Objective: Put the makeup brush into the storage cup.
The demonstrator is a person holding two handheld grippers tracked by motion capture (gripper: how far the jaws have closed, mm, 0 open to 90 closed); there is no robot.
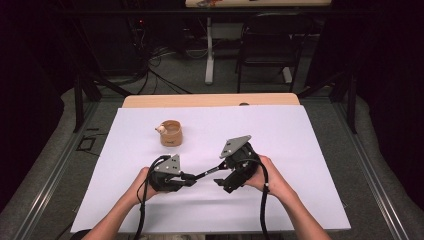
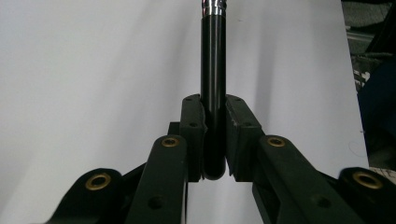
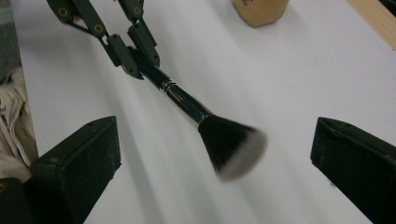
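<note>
Clamping the makeup brush (image 2: 213, 93) by its black handle, the left gripper (image 2: 214, 135) holds it above the white table (image 1: 300, 150) — the right gripper (image 3: 212, 154) gapes around the bristles, likely a handover needing it to close.

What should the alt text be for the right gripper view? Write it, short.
A makeup brush with a black handle and a dark, pale-tipped head points toward the camera, held by its handle in the shut left tool. The right tool's two jaws stand wide open on either side, above a white table cover.
</note>
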